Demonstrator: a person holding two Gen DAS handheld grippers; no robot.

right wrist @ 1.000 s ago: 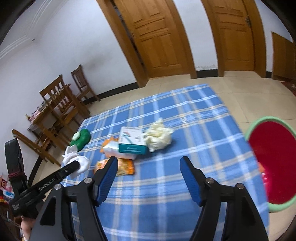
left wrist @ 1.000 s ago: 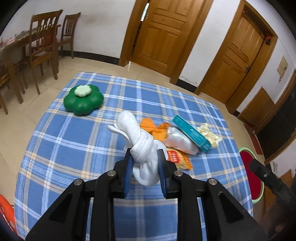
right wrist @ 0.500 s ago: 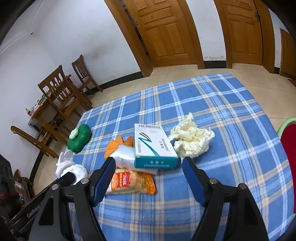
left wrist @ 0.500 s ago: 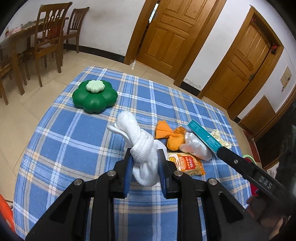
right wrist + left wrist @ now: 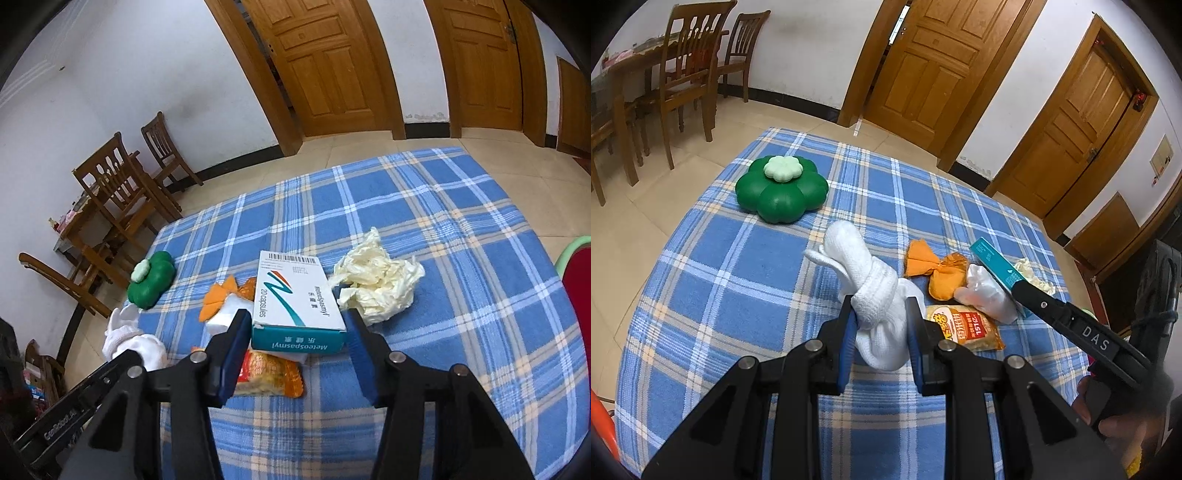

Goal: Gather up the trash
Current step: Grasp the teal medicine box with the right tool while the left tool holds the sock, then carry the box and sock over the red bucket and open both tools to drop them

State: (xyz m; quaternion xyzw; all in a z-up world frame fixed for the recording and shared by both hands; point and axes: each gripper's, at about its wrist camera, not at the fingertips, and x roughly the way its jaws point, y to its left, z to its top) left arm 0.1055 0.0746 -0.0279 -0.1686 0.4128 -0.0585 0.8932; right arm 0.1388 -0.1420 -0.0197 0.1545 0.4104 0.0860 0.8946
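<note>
My left gripper (image 5: pixel 881 309) is shut on a knotted white sock (image 5: pixel 849 247), which it holds just above the blue plaid tablecloth (image 5: pixel 731 280). In the right wrist view my right gripper (image 5: pixel 295 326) straddles the near end of a white and teal medicine box (image 5: pixel 295 291). Its jaws are closing, and both blue pads touch the box's sides. The box rests on a heap of an orange wrapper (image 5: pixel 934 269), a clear plastic bag (image 5: pixel 986 295) and an orange snack packet (image 5: pixel 964 326). A crumpled cream tissue (image 5: pixel 376 284) lies right of the box.
A green flower-shaped container (image 5: pixel 781 188) sits at the far left of the table. A red basin with a green rim (image 5: pixel 580 295) stands off the table's right edge. Wooden chairs (image 5: pixel 687 74) and a table stand by the left wall. Wooden doors are behind.
My right gripper has come down and forward to the medicine box, and its jaws have narrowed onto the box's sides. The left gripper keeps its hold on the sock and has shifted slightly.
</note>
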